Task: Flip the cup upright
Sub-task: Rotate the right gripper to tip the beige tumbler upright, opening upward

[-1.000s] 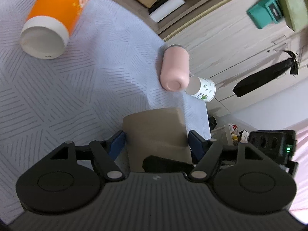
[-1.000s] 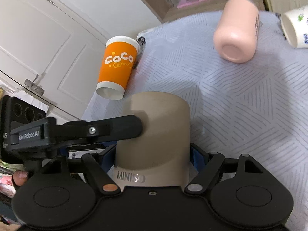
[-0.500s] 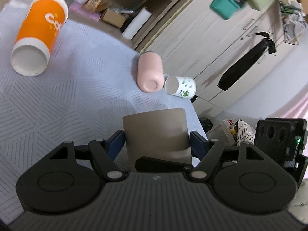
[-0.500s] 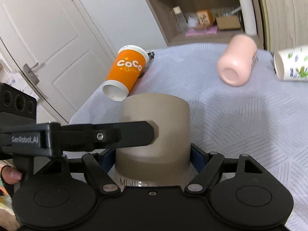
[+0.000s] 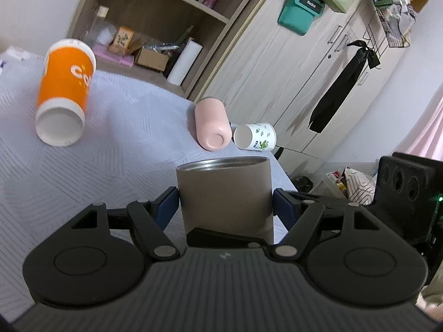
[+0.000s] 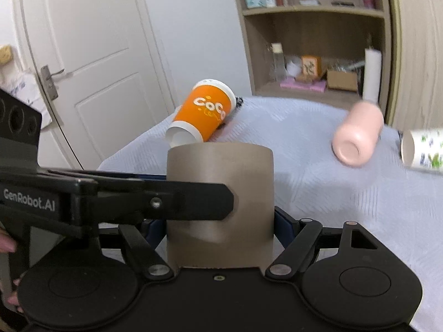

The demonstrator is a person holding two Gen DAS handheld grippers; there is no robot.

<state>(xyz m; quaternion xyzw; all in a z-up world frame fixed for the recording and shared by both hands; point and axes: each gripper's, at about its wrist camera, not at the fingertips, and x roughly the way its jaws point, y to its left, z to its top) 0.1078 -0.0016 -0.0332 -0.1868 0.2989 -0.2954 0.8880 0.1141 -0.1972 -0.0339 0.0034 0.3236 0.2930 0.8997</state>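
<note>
I have the taupe cup (image 5: 224, 193) pinched between both tools. It is a smooth, matte cylinder with straight walls, and from the left wrist view I can see a thin metallic rim around its open mouth, which faces up. My left hand-held gripper (image 5: 224, 203) is closed on it, its blue-padded fingers (image 5: 166, 204) pressing the cup's two sides. My right hand-held gripper (image 6: 220, 229) also clamps the same cup (image 6: 220, 202), with the cup's wall filling the space between its fingers. In the right wrist view a flat black finger of the left tool (image 6: 177, 202) crosses the front of the cup, touching it. I cannot tell whether the cup's base rests on the bed.

The bed (image 5: 116, 144) wears a pale grey-lilac quilted cover stitched in ribbed diagonal blocks. Three other vessels lie on their sides on it. An orange paper cup (image 5: 65, 94), tapered, glossy, with white bands at both ends, lies well to the left, its white round end facing me. A soft pink cylindrical bottle (image 5: 211, 124) with rounded edges lies beyond the taupe cup, and a small white paper cup (image 5: 254, 137) printed with green motifs sits just beside it, mouth towards me.
</note>
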